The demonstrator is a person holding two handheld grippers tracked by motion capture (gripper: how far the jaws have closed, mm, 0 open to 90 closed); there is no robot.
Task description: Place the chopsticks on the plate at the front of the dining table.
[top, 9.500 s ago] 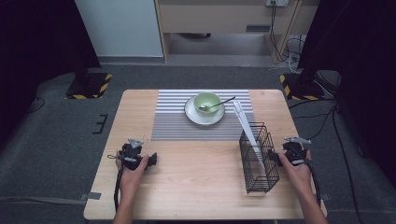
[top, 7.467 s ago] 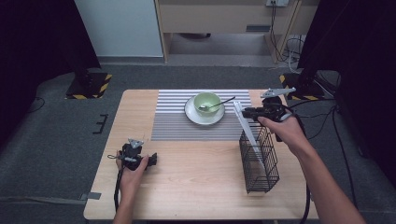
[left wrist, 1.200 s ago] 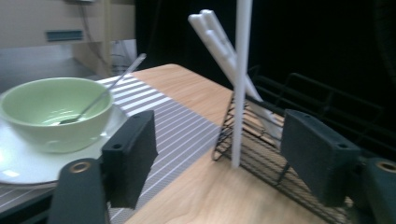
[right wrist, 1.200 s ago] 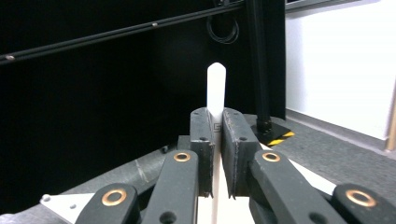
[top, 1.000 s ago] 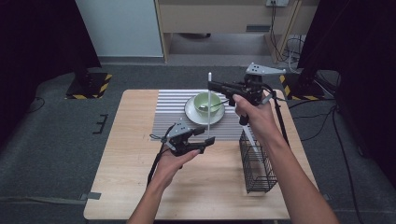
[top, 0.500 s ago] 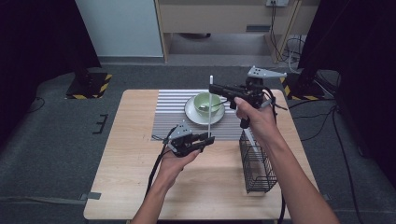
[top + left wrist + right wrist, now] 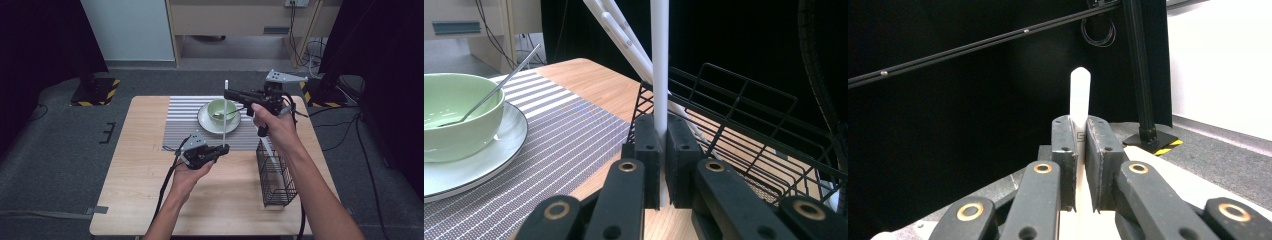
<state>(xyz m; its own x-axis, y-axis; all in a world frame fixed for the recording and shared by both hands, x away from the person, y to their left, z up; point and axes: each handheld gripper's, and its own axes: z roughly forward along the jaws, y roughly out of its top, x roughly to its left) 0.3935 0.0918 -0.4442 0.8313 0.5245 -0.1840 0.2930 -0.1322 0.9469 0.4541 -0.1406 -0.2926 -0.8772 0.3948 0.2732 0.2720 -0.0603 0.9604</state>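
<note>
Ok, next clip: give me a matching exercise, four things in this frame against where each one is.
Things:
1. white stick
2. spoon
3. green bowl
4. wire basket

Places:
A. on the white plate
B. on bare wood, right of the striped mat
C. clamped between both grippers
D. resting in the bowl

Pairs: 1-C, 2-D, 3-A, 4-B

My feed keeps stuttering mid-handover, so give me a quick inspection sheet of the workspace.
Surface: wooden table with a striped mat.
Job's things: white chopstick upright, held at both ends; more chopsticks lean in the wire basket.
Clutter: green bowl with spoon on a plate.
Grippers: left gripper has just closed on the chopstick's lower end; right gripper clamps near its top.
Cables: one trails from the left gripper.
Surroundings: grey floor, dark curtains.
</note>
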